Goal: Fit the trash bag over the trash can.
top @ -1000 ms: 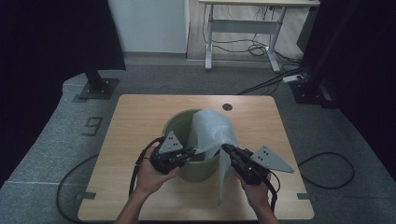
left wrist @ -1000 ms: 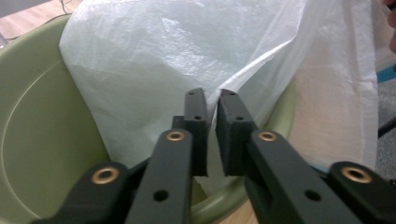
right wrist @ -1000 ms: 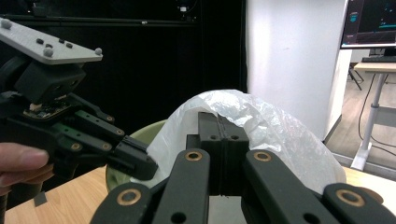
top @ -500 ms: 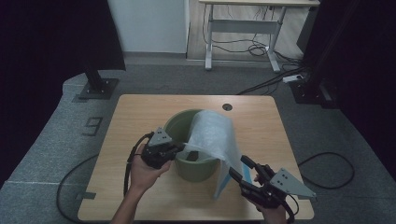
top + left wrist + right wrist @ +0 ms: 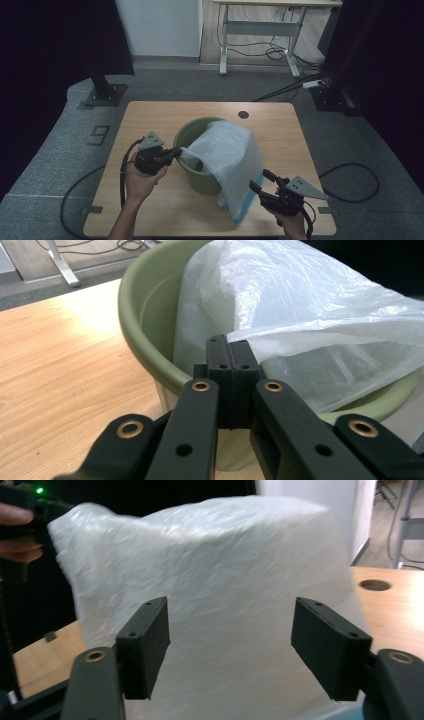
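**Lining the green bin: one edge pinned, the other let go**

Nearest us, our right gripper [image 5: 266, 186] sits low at the table's front edge, jaws spread wide and just opened further, with nothing between them; in the right gripper view the white bag [image 5: 210, 605] hangs ahead of the pads, untouched. We judge that it is lining up for a fresh hold on the loose side. Our left gripper [image 5: 176, 151] is clamped shut on the bag's thin edge at the rim of the green bin [image 5: 192, 172], pinning that side while the rest drapes. The bag is crinkly, translucent film, slumped over the bin's right side and down to the wooden table [image 5: 150, 115]. The bin is smooth, round, matte plastic.
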Motion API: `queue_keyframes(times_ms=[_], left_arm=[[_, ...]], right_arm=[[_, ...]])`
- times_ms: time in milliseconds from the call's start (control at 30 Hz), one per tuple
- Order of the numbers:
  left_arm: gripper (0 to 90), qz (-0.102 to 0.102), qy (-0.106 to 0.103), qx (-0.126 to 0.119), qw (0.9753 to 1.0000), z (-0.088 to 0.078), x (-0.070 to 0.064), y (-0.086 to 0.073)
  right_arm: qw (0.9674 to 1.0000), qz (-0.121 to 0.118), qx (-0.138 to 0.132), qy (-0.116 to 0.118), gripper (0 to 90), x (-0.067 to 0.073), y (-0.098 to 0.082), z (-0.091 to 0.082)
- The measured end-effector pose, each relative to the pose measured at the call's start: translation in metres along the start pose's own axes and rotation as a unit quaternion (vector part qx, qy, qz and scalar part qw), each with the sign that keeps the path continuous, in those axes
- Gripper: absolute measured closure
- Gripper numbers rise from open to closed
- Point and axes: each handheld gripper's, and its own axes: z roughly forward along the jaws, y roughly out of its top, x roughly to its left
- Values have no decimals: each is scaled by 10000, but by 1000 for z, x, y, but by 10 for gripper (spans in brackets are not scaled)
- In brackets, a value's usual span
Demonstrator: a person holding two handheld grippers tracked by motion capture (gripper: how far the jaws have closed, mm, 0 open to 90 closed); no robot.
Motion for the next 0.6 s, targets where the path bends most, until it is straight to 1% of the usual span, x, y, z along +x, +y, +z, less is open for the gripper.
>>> queue_keyframes(times_ms=[67, 167, 267, 333, 400, 433, 567, 600], left_arm=[[898, 28, -9, 12, 10000, 0, -1, 0], [898, 38, -20, 0, 10000, 0, -3, 0], [898, 35, -31, -21, 10000, -1, -3, 0], [898, 34, -39, -21, 10000, -2, -2, 0], [898, 19, -40, -25, 10000, -2, -1, 0], [898, 16, -37, -17, 10000, -3, -1, 0], [898, 2, -42, -34, 10000, -4, 0, 0], [898, 1, -48, -31, 10000, -4, 1, 0]], right_arm=[[9999, -9, 57, 129, 274, 10, -4, 3], [9995, -98, 154, 262, 250, 27, -9, 9], [9989, -154, 247, 358, 231, 40, -15, 16], [9985, -218, 325, 380, 221, 48, -21, 21], [9982, -307, 392, 340, 216, 53, -27, 26], [9982, -316, 410, 310, 213, 54, -31, 28], [9981, -232, 525, 222, 212, 52, -41, 34], [9980, -223, 570, 164, 217, 51, -44, 36]])
